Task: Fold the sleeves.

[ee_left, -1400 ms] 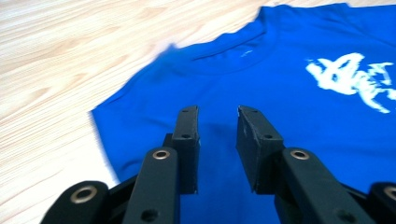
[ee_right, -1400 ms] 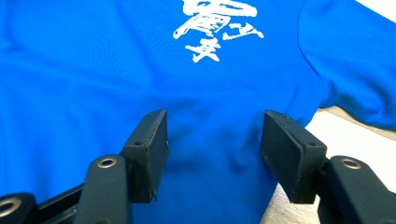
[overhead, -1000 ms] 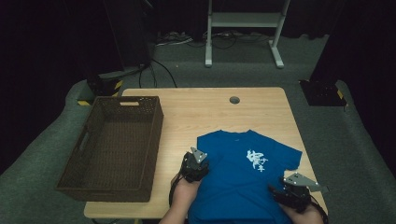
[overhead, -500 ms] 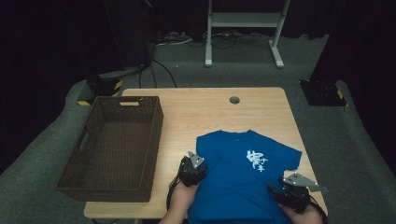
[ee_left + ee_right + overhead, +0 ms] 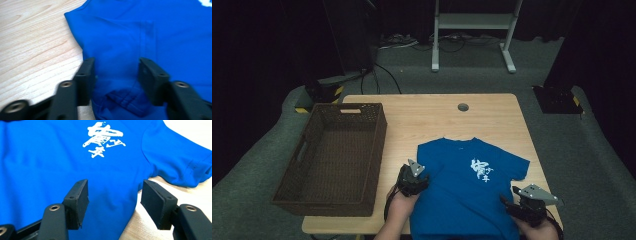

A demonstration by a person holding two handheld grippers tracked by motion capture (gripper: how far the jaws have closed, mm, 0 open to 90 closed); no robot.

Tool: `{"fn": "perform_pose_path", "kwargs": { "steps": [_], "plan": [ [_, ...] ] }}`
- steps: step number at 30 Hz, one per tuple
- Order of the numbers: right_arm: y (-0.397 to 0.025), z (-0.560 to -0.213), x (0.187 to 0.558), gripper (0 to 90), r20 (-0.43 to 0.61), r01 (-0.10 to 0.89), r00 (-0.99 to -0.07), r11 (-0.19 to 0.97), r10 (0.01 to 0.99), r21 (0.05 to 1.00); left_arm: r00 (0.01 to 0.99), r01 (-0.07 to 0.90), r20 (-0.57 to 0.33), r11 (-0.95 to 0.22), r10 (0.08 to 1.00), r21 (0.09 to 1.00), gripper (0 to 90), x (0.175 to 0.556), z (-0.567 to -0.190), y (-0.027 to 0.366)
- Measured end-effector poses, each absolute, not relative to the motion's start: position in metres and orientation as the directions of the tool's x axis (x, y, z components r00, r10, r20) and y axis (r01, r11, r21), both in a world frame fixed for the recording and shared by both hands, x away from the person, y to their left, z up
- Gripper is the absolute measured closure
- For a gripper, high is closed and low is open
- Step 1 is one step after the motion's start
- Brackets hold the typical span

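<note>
I see the blue T-shirt (image 5: 467,185) lying flat on the near right part of the wooden tabletop (image 5: 492,117), print side up, its long axis running from the collar at the far end toward my side, where the hem reaches the near edge. The white brush-stroke print (image 5: 481,170) sits right of centre on the chest, and the right sleeve (image 5: 517,167) fans out toward the tabletop's right edge. The fabric looks smooth and slightly sheeny, with a stitched hem visible on the sleeve (image 5: 197,170) in the right gripper view. My left hand-held gripper (image 5: 116,75) stands with its jaws apart astride the shirt's left side edge, one pad (image 5: 86,72) at the border of cloth and wood, the other pad (image 5: 150,75) over the cloth, and a bunched fold (image 5: 122,100) lies between them; it grips nothing. My right hand-held gripper (image 5: 113,202) is also wide open, low over the shirt's right side edge below the sleeve, one jaw over blue cloth, the other over pale wood grain, holding nothing. To the left stands a dark woven basket (image 5: 377,150), rectangular, with cut-out handles, well apart from the shirt.
</note>
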State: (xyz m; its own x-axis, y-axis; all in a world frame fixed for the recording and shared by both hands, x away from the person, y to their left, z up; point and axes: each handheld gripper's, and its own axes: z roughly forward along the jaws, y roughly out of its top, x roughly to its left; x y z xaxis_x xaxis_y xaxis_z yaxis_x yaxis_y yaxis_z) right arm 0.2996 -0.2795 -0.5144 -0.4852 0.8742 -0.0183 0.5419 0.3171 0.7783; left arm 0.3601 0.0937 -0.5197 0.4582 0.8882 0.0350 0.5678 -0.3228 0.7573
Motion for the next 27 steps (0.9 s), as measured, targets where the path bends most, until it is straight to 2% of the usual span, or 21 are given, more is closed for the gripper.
{"fn": "perform_pose_path", "kwargs": {
  "steps": [8, 16, 27],
  "plan": [
    [-0.279, -0.515, 0.3, 38.4, -0.037, 0.541, -0.482, 0.331, 0.876, 0.773, 0.482, 0.525, 0.046, -0.33, 0.875, 0.784, 29.4, 0.342, -0.507, 0.1],
    [-0.281, -0.515, 0.299, 38.4, -0.036, 0.542, -0.474, 0.324, 0.88, 0.775, 0.475, 0.577, 0.007, -0.318, 0.88, 0.753, 14.8, 0.322, -0.516, 0.111],
    [-0.283, -0.513, 0.298, 39.7, -0.049, 0.532, -0.45, 0.311, 0.892, 0.788, 0.471, 0.582, 0.026, -0.333, 0.882, 0.742, 10.8, 0.313, -0.524, 0.118]
  ]
}}
